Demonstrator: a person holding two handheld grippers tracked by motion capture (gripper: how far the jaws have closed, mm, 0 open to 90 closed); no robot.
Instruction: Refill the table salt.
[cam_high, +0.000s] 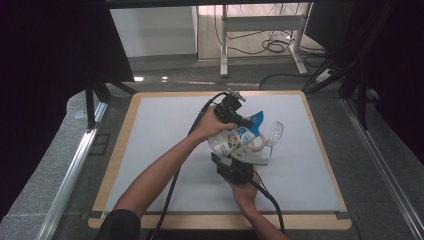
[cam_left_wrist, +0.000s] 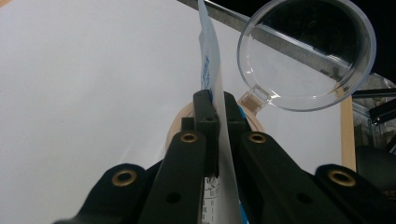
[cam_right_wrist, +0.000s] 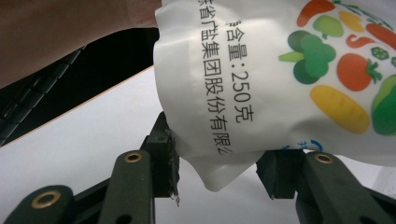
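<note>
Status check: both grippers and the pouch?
Left gripper shut on pouch edge. Right gripper open around its lower corner. Clear lid and tan ring beyond.

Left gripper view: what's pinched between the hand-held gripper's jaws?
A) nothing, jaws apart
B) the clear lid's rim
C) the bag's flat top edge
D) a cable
C: the left hand-held gripper has its jaws closed on the thin white and blue edge of the bag, while the clear lid sits apart behind it, untouched.
</note>
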